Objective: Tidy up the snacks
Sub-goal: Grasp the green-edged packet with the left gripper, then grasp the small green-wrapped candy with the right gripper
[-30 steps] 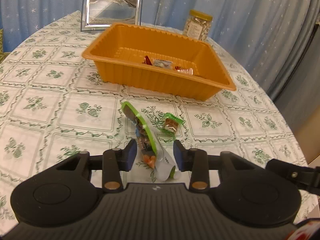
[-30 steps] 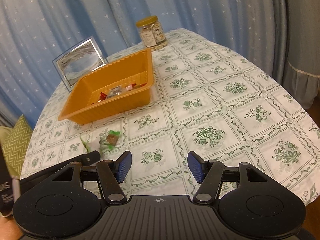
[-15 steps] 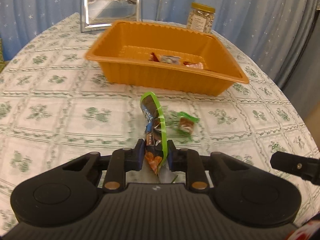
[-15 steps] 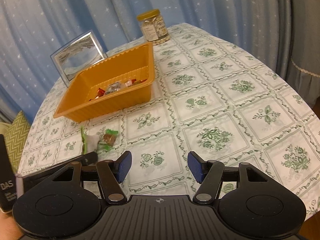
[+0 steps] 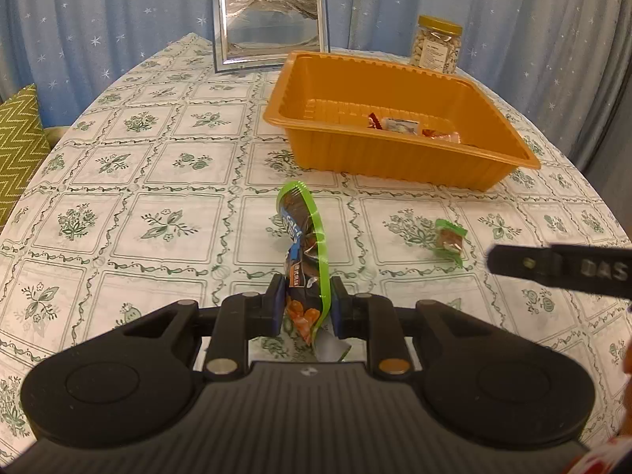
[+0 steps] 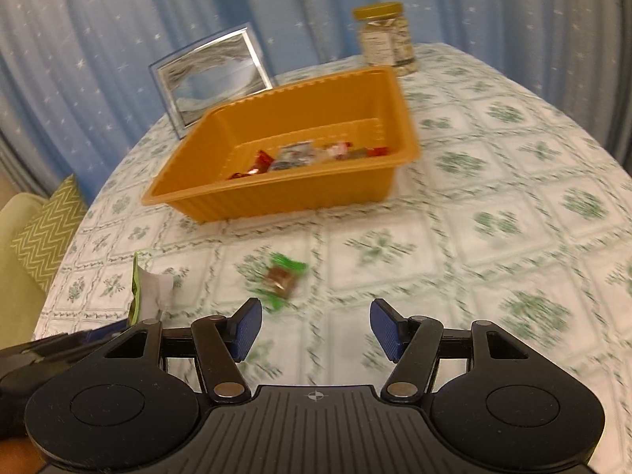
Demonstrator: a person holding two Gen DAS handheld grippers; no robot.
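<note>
Left gripper (image 5: 306, 306) is clamped on the green snack bag (image 5: 304, 249) for the orange tray (image 5: 399, 158), while the right gripper (image 6: 314, 330) hangs open near the small candy (image 6: 282, 276).

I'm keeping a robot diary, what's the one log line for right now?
left gripper: shut on green snack packet | right gripper: open, empty | small candy: on table | orange tray: holds snacks
</note>
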